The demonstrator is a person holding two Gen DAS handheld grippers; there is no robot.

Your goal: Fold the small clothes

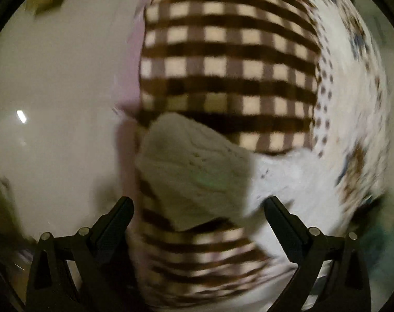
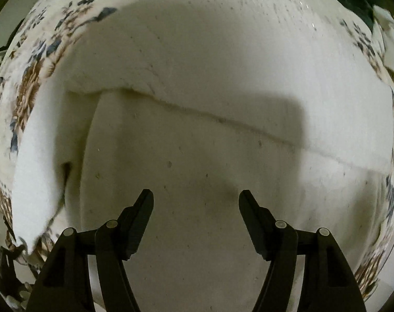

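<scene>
In the left wrist view a brown-and-cream checked cloth (image 1: 228, 59) lies flat. A small cream knitted garment (image 1: 194, 171) rests on its near end, crumpled. My left gripper (image 1: 198, 208) hovers over that garment with its fingers wide apart, nothing pressed between them. In the right wrist view a white cloth (image 2: 197, 83) fills the picture, one layer folded over another along a slanting edge (image 2: 223, 119). My right gripper (image 2: 195, 202) points down at it, open and empty. The left wrist picture is blurred.
A floral-print sheet (image 1: 353, 130) with blue and brown flowers lies under the clothes, its pattern also at the border (image 2: 33, 83) of the right wrist view. A pale smooth surface (image 1: 61, 104) lies left of the checked cloth. A pink fabric strip (image 1: 132, 59) borders the checked cloth.
</scene>
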